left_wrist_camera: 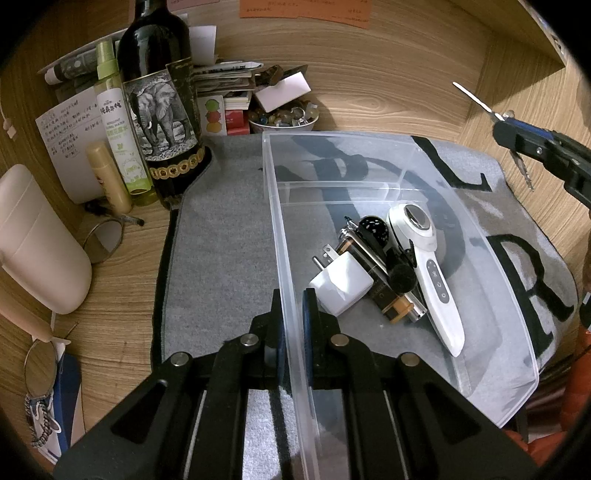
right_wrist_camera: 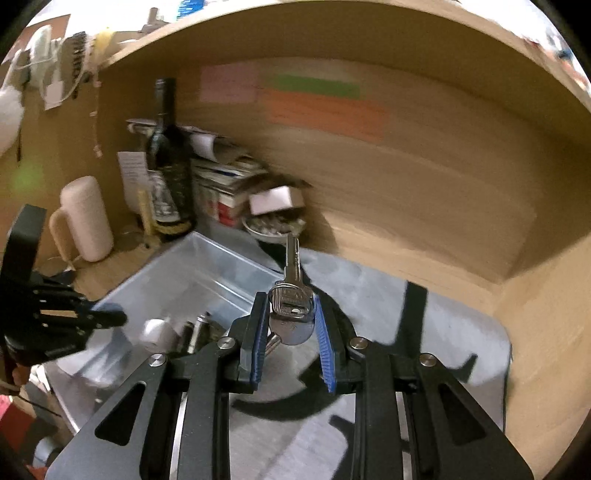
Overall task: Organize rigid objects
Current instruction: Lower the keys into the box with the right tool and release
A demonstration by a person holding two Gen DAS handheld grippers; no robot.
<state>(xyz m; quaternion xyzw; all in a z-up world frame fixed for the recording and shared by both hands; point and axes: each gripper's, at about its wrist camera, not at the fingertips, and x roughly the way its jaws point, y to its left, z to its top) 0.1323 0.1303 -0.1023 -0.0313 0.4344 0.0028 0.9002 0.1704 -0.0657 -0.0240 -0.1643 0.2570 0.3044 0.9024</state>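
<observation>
Left claw (left_wrist_camera: pixel 291 295) pinches the near wall of the clear plastic bin (left_wrist_camera: pixel 280 206), one finger inside, one outside. In the bin, on a grey felt mat (left_wrist_camera: pixel 221 229) printed with large black letters — a white plug adapter (left_wrist_camera: pixel 341 282), a smooth white handheld device (left_wrist_camera: pixel 430 266), a dark cylindrical item. Right claw (right_wrist_camera: pixel 290 317), ribbed blue pads, grips a bunch of metal keys (right_wrist_camera: pixel 291 295) held in the air above the mat — one blade points forward. Wood-grain bench (left_wrist_camera: pixel 122 266); wine bottle (left_wrist_camera: pixel 159 103) with elephant label.

Desk (left_wrist_camera: pixel 122 295): pale wood grain, under warm light.
Back panel (left_wrist_camera: pixel 369 74): same wood, orange notes (left_wrist_camera: pixel 306 9) stuck on.
Mat (left_wrist_camera: pixel 221 229): grey, black lettering.
Clutter, far left: bottle (left_wrist_camera: pixel 162 107), paper stack (left_wrist_camera: pixel 225 79), bowl (left_wrist_camera: pixel 282 120).
</observation>
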